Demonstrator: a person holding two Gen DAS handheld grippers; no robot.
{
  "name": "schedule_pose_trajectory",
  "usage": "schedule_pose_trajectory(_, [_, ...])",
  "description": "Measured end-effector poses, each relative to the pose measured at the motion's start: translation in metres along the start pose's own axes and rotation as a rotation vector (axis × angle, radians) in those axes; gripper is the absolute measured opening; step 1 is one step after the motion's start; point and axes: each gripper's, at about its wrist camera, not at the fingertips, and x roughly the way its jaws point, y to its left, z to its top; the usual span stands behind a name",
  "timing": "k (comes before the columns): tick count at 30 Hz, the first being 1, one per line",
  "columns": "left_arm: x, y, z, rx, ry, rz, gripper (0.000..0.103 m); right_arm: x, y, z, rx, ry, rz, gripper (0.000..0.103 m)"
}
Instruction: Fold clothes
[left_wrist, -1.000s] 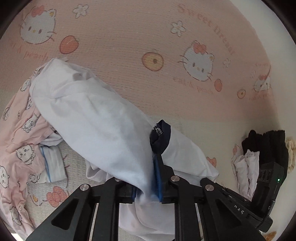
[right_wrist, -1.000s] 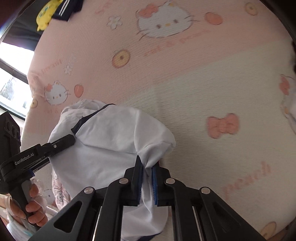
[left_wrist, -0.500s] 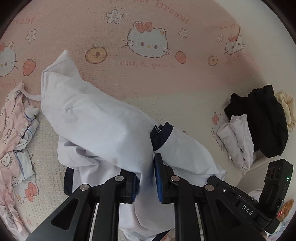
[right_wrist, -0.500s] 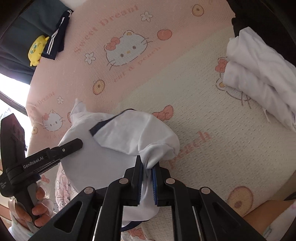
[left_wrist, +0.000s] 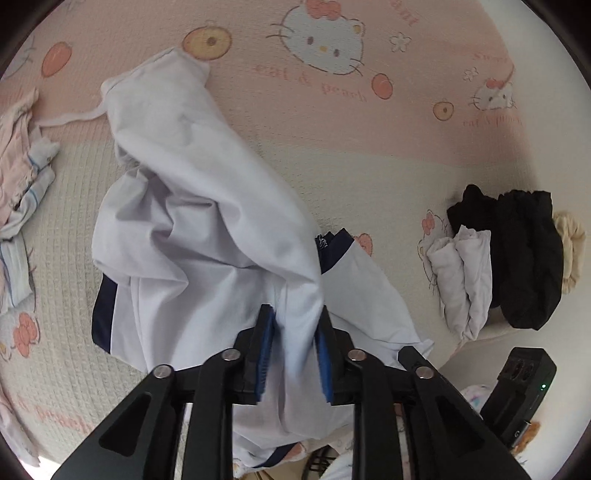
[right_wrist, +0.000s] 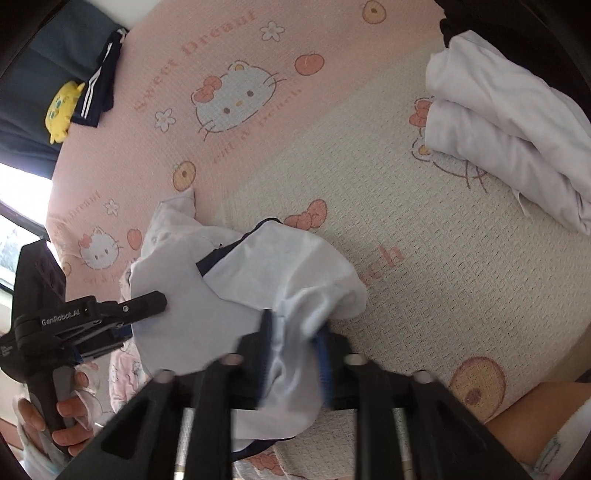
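We are at the release: both tools have just been opening, and the white shirt (left_wrist: 207, 229) lies between the jaws of each, no longer pinched. The left tool (left_wrist: 293, 347) stands partly open, with a ridge of cloth rising between its blue pads (left_wrist: 264, 347). The right tool (right_wrist: 293, 354) stands wider, with a loose bunch of fabric sagging through the gap.

To do this well, we judge that both tools should lift straight off, so the pads do not drag the fold askew. The cloth looks thin and limp, so any sideways pull would likely drag it. The upper layer is still humped and creased, and wants flattening before the next fold.

The shirt rests on the bed (left_wrist: 332, 162), at the centre of the left view and running up to 11 o'clock. It is soft white knit with navy trim (left_wrist: 103, 317) at 8 o'clock and a navy collar (left_wrist: 332, 251) just right of centre. The bedcover is a waffle-textured weave, cream and pink, printed with cartoon cats.

At 3 o'clock a folded white garment (left_wrist: 461, 280) touches a black one (left_wrist: 524, 258). Pink printed clothes (left_wrist: 14, 147) lie at 9 o'clock.
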Motion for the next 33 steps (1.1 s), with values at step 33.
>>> schedule_pose_trajectory(33, [-0.038, -0.004, -0.052, 0.364, -0.162, 0.274, 0.079, -0.02, 0.001, -0.049, 0.208, 0.112, 0.207, 0.074])
